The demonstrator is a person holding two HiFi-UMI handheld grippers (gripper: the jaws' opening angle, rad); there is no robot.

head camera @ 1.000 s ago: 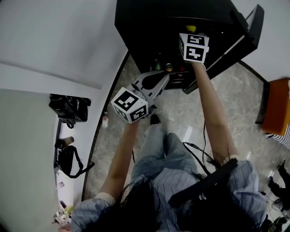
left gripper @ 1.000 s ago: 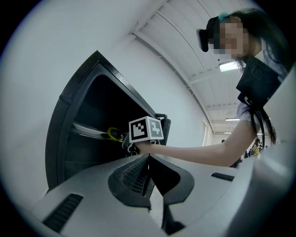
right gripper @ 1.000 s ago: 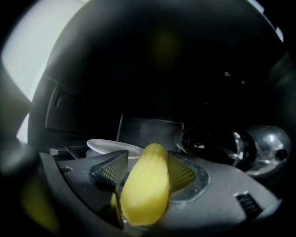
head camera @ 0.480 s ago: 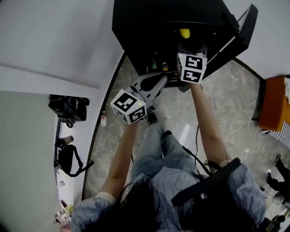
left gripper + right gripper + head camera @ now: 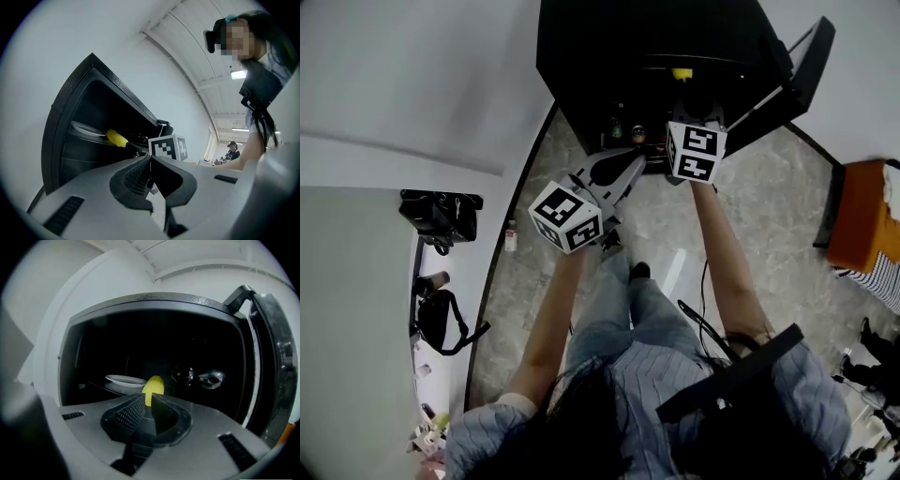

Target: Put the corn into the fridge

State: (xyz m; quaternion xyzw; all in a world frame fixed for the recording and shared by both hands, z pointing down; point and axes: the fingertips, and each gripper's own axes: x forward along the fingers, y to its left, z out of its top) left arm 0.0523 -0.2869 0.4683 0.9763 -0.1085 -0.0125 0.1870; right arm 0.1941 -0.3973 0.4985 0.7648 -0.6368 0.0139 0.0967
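The left gripper (image 5: 150, 159) is held level in front of the fridge (image 5: 609, 56), its jaws pressed together with nothing between them. Right of it, the corn (image 5: 153, 384) lies on an upper shelf inside the open fridge, just right of a white plate (image 5: 123, 379); whether the two touch cannot be told. The right gripper (image 5: 150, 397) points at the cob from just outside. Its jaws have just been closing and now stand almost together, empty, with the corn beyond their tips and apart from them. The cob looks light, stiff and rounded, so it would likely roll if nudged. Its kernelled skin should give the pads some purchase, and a hold across the middle of its length seems safest. The head view shows the corn only as a small yellow patch, but it alone shows bottles (image 5: 623, 131) lower in the fridge and the door (image 5: 797, 66) swung wide at right. The left gripper view shows the cob from the side at full length, with the right gripper's marker cube (image 5: 168, 149) beside it. Only the right gripper view shows the plate clearly.
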